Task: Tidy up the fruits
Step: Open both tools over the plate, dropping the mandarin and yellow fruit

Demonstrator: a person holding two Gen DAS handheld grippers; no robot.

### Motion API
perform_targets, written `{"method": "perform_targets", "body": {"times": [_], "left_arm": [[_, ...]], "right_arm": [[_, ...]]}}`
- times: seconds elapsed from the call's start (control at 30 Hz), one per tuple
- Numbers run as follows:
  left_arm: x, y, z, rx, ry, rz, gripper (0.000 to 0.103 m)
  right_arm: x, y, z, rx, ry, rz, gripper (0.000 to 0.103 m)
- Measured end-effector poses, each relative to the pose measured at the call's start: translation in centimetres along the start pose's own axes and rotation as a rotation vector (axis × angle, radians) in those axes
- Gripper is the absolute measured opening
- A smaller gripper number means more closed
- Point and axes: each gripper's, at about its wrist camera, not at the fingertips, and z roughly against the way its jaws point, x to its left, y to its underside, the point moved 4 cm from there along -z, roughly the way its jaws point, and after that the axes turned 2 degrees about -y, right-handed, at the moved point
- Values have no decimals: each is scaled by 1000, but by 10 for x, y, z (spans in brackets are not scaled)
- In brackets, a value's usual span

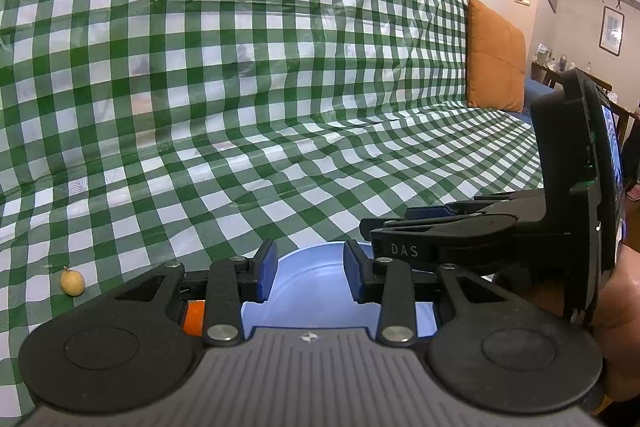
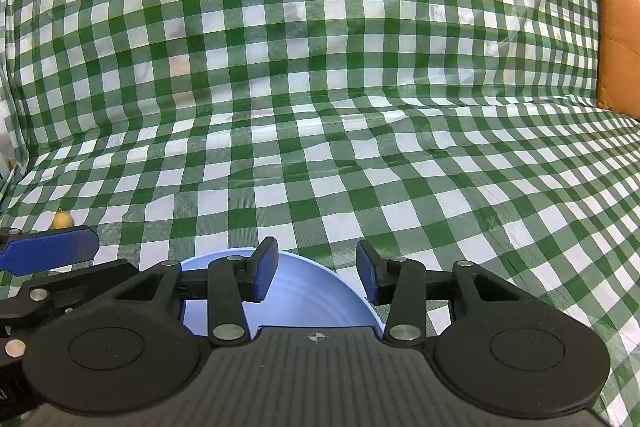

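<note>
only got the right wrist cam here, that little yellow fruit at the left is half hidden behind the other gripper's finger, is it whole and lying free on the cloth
Observer: Yes. In the left wrist view the small yellow fruit shows whole, with a short stem on top, alone on the checked cloth.
Operator: anything by the bowl i can't see
Observer: An orange thing shows just left of the blue bowl, mostly hidden under the left gripper's linkage. I can't tell what it is.
</note>
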Motion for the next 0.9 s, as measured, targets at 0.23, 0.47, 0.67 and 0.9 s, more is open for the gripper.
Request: {"method": "perform_targets", "body": {"times": [0.23,0.47,0.67,0.9], "left_arm": [[0,0,0,1,-5,-1,40],[0,1,0,2,-9,-2,40],[2,2,0,6,-16,-2,40],[2,2,0,6,-17,-2,40]], "right_arm": [[0,1,1,0,0,2,45],[1,2,0,0,-1,4,45],[2,2,0,0,0,5,46],[1,3,0,-1,-3,18,45]]}}
